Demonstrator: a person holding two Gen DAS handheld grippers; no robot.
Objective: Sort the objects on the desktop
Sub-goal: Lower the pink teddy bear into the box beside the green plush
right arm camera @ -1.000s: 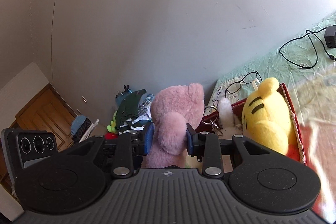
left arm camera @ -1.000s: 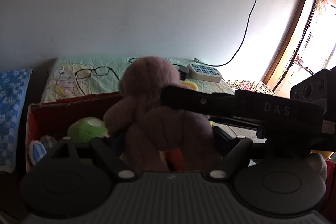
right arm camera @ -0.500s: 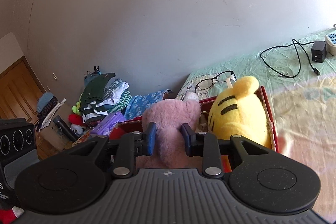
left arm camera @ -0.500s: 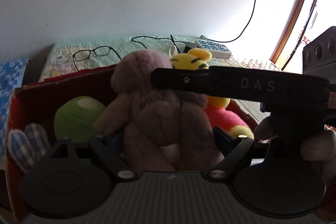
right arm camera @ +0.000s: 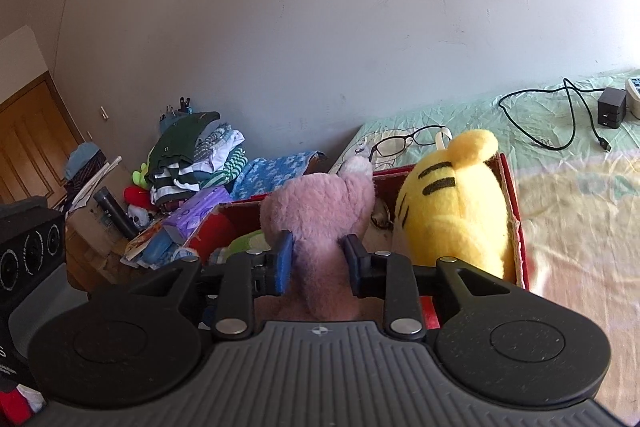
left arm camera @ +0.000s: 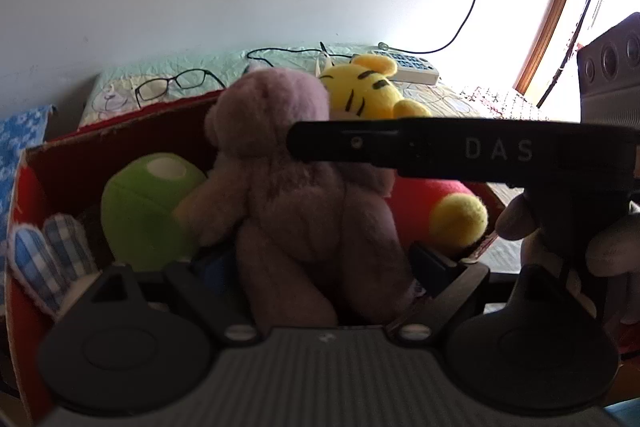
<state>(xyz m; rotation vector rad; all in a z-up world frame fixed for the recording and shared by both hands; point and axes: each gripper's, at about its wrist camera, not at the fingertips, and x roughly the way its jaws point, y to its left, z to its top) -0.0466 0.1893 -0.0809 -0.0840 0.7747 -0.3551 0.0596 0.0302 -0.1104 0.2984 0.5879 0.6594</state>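
A pink plush bear (left arm camera: 296, 187) hangs upright inside the red cardboard box (left arm camera: 120, 135). My left gripper (left arm camera: 320, 267) is shut on its lower body and legs. My right gripper (right arm camera: 318, 259) is shut on the bear (right arm camera: 320, 211) near its head; the right gripper's black body crosses the left wrist view (left arm camera: 460, 147). In the box, a yellow tiger plush (right arm camera: 452, 203) sits to the right of the bear, a green plush (left arm camera: 144, 203) to its left, and a blue checked plush (left arm camera: 48, 259) at the near left corner.
The box stands on a bed with a pale green sheet (right arm camera: 580, 187). Glasses (right arm camera: 404, 143), a black cable with adapter (right arm camera: 608, 107) and a power strip (left arm camera: 408, 67) lie behind the box. A pile of clothes (right arm camera: 192, 155) and a speaker (right arm camera: 28, 251) stand left.
Both grippers have lowered the pink bear into the red box, beside the yellow tiger. Both stayed shut on it throughout.
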